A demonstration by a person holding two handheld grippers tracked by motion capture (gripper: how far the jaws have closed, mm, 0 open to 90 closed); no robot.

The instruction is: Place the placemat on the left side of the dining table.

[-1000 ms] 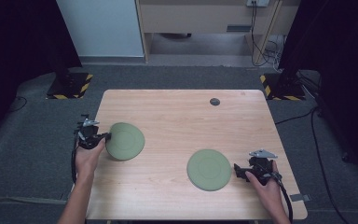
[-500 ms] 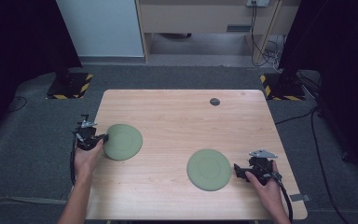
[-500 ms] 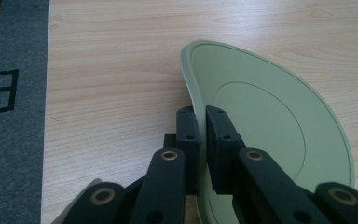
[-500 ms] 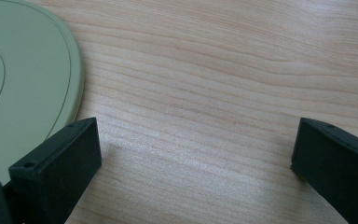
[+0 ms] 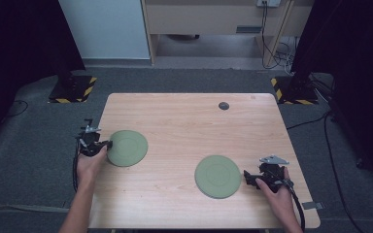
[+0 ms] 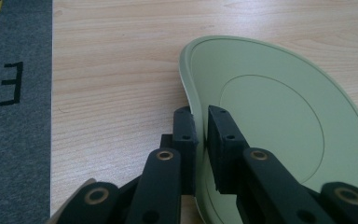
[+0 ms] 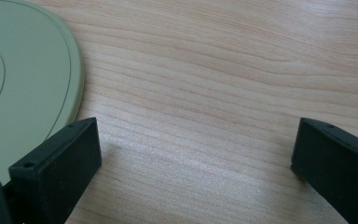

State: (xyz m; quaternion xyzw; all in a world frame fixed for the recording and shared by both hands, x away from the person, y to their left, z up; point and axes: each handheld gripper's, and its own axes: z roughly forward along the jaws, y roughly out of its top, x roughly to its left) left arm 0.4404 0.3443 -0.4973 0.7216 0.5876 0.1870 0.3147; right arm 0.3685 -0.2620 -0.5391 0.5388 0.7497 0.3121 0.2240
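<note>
High view shows the left hand-held gripper (image 5: pixel 102 144) pinching the left green plate's (image 5: pixel 127 147) rim, seemingly to drag it, while the right hand-held gripper (image 5: pixel 250 176) gapes empty beside the right green plate (image 5: pixel 217 176) on the bench (image 5: pixel 184 121).

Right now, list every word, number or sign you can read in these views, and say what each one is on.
"E" or a turned "3": a black mark on the grey floor mat beside the wooden table, in the left gripper view; which character it is cannot be told.
No other text: the two green plates carry none.
</note>
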